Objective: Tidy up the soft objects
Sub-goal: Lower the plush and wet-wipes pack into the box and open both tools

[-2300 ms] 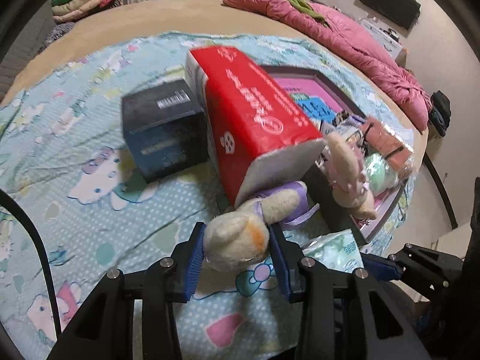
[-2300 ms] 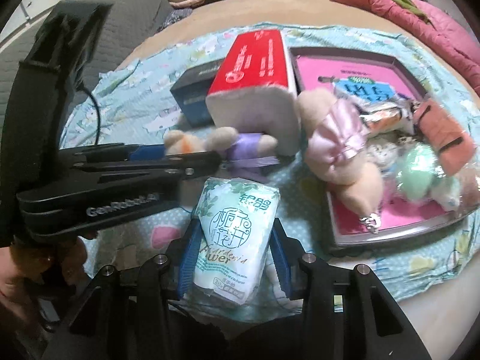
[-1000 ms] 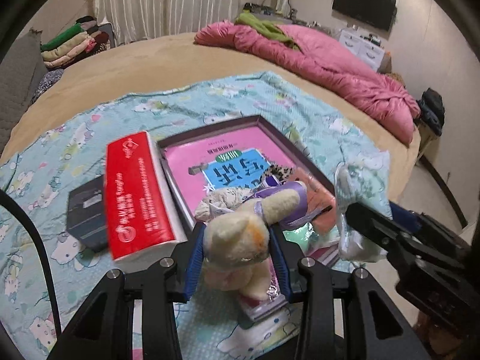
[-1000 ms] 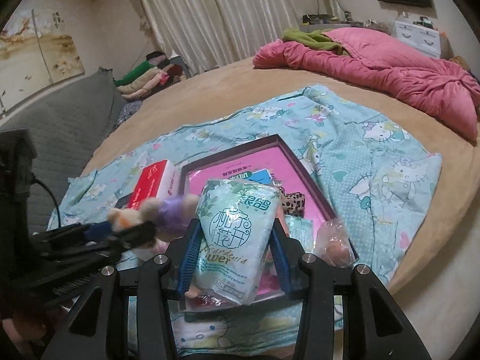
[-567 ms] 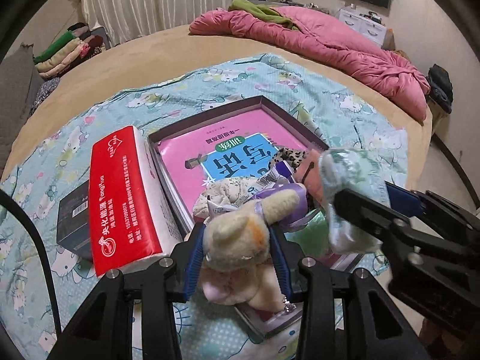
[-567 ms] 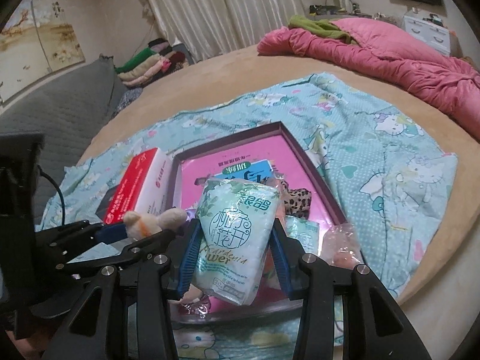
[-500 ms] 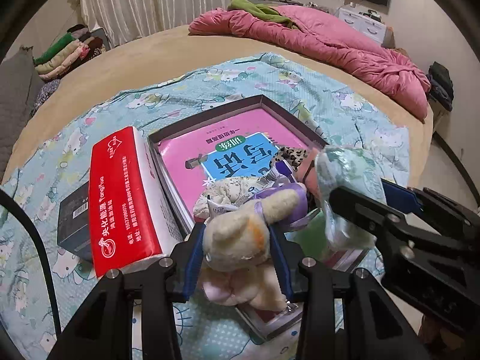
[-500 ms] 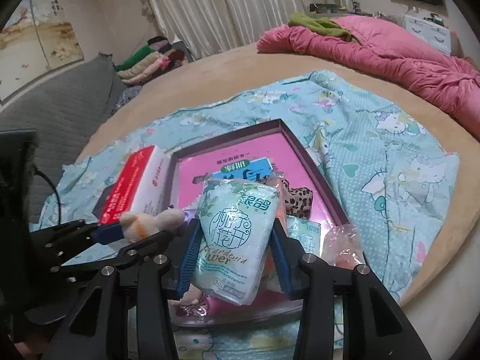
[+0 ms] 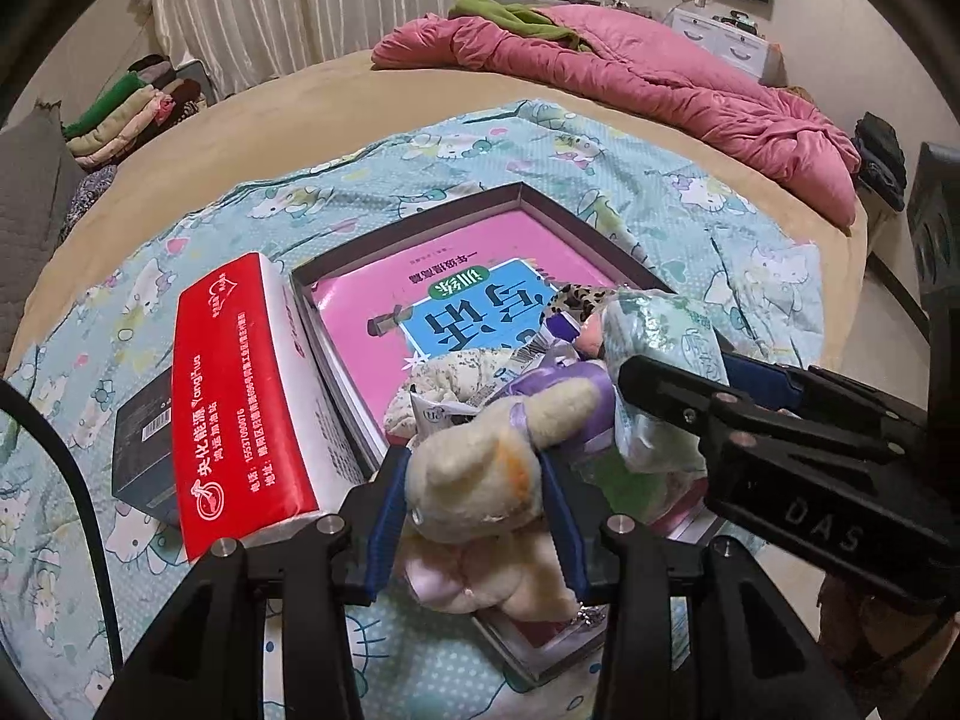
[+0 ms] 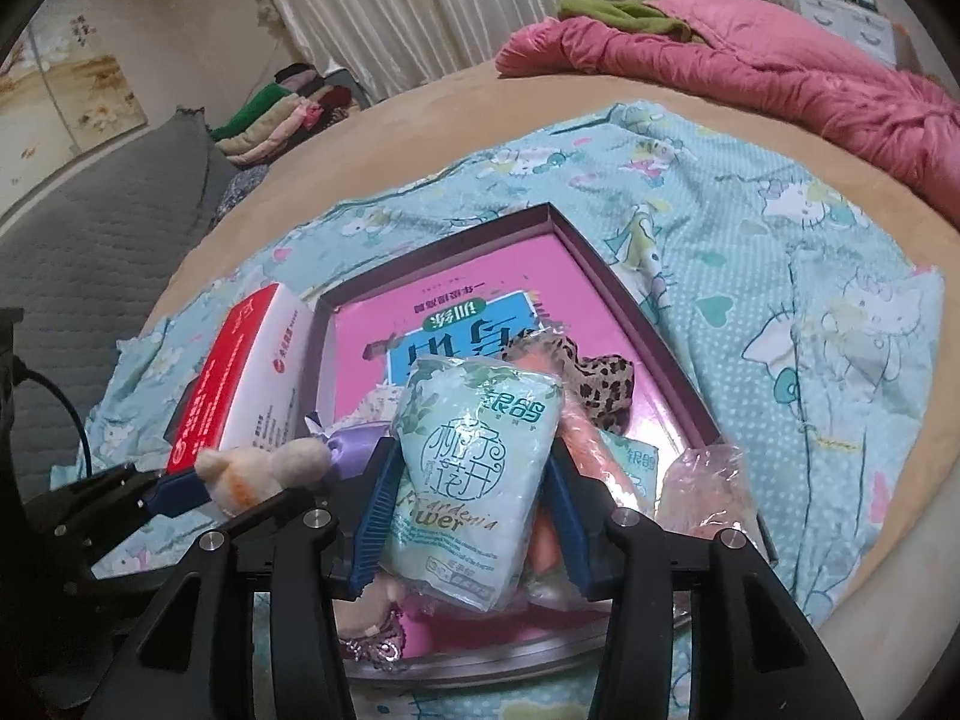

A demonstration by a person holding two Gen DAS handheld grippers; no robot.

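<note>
- The bed (image 9: 420, 90) carried a cartoon-print blanket (image 9: 690, 222), and on it lay the shallow dark-rimmed tray (image 10: 636, 306), lined with a pink book; its far corner pointed away from both cameras and its near edge sat just under them.
- The red tissue box (image 9: 240, 396) stood against the tray's left edge, with a dark box (image 9: 144, 456) beyond it on the blanket.
- Soft things already crowded the tray's near half, a leopard-print piece (image 10: 600, 378) among them; the far half showed bare book cover.
- The right gripper (image 10: 468, 492) was clamped on the pale green tissue pack (image 10: 474, 468), long axis running away along the fingers, held above the tray's near-middle and nearer its centre.
- The left gripper (image 9: 474, 498) was clamped on the cream plush toy (image 9: 474, 480), its purple body pointing forward, above the tray's near-left corner beside the tissue box.
- Both loads, I judge, only needed lowering forward into the tray.
</note>
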